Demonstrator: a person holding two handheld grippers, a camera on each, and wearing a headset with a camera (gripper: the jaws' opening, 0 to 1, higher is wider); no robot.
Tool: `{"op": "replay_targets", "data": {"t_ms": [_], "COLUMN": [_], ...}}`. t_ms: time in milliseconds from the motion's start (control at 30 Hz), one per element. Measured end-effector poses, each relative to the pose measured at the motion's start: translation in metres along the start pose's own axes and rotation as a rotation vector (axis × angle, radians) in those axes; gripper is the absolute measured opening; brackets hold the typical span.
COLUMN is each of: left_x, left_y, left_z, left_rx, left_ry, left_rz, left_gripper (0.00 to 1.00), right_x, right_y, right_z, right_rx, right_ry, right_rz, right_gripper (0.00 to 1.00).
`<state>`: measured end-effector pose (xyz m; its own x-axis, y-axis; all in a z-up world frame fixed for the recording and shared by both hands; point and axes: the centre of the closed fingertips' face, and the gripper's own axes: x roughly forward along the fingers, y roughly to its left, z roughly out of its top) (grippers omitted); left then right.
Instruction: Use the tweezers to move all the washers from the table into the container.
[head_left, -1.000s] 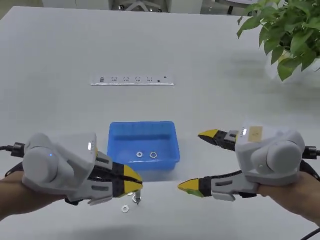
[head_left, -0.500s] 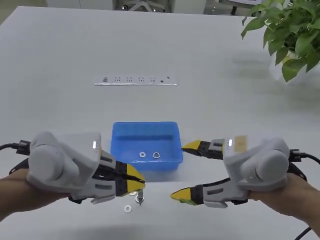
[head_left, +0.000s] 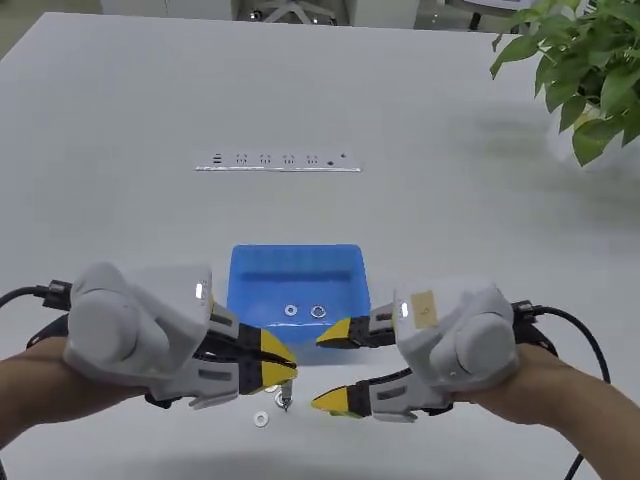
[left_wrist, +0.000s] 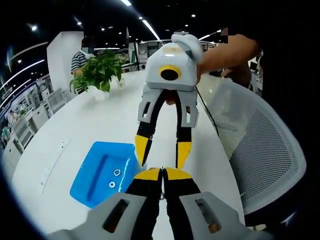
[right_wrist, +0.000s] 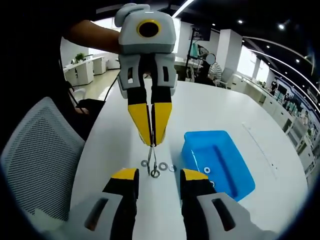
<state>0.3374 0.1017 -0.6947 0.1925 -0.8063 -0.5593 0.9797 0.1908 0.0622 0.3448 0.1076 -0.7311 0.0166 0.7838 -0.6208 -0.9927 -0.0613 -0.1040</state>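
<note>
No writing could be read anywhere. A tan sticker (head_left: 423, 309) sat on the body of the right gripper (head_left: 322, 368), its print too small to make out. The marks on the power strip (head_left: 277, 163) were equally illegible.

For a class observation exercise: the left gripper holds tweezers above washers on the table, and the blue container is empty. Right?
No: the blue container holds two washers, seen in the head view. The left gripper does hold the tweezers above loose washers on the table.
</note>
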Motion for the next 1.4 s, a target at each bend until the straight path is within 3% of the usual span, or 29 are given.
{"op": "replay_targets", "data": {"t_ms": [333, 600, 1400], "left_x": [0.001, 0.002, -0.002], "left_y": [-0.001, -0.001, 0.002], "left_z": [0.001, 0.002, 0.001], "left_rx": [-0.006, -0.010, -0.015], "left_ry": [0.006, 0.005, 0.019], "left_rz": [-0.002, -0.007, 0.005], "left_gripper": [0.05, 0.05, 0.05], "right_x": [0.020, 0.031, 0.030], "right_y": [0.009, 0.013, 0.012], "right_z": [0.004, 0.000, 0.004], "right_rx": [-0.028, -0.048, -0.034], "right_ry": [-0.005, 0.003, -0.027], "right_rz": [0.072, 0.097, 0.099], "right_gripper": [0.22, 0.10, 0.07]}}
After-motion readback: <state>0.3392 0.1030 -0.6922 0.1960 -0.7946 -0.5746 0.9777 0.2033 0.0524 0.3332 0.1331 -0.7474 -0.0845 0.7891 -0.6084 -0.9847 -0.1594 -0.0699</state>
